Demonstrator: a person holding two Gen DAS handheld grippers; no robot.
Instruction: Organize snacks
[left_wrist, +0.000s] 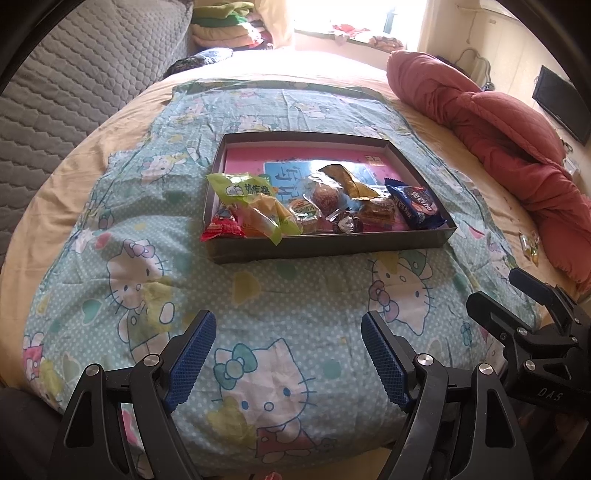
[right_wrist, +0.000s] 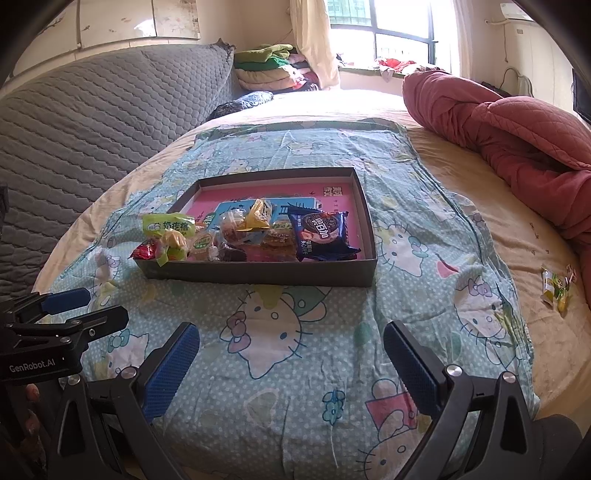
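Observation:
A shallow dark box (left_wrist: 325, 245) (right_wrist: 258, 275) sits on a Hello Kitty cloth on the bed. Along its near side lie several snacks: a green packet (left_wrist: 243, 190) (right_wrist: 168, 225), a red packet (left_wrist: 221, 230) (right_wrist: 146, 252), a blue cookie packet (left_wrist: 415, 206) (right_wrist: 321, 234), a yellow packet (left_wrist: 351, 181) (right_wrist: 256, 218). My left gripper (left_wrist: 288, 328) is open and empty, over the cloth in front of the box. My right gripper (right_wrist: 291, 343) is open and empty, beside it. A few loose candies (right_wrist: 557, 288) (left_wrist: 530, 243) lie on the beige sheet to the right.
A red quilt (right_wrist: 517, 122) (left_wrist: 498, 125) is bunched at the right of the bed. A grey quilted headboard (right_wrist: 92, 122) (left_wrist: 66, 85) runs along the left. Folded clothes (right_wrist: 269, 66) are stacked at the far end under the window.

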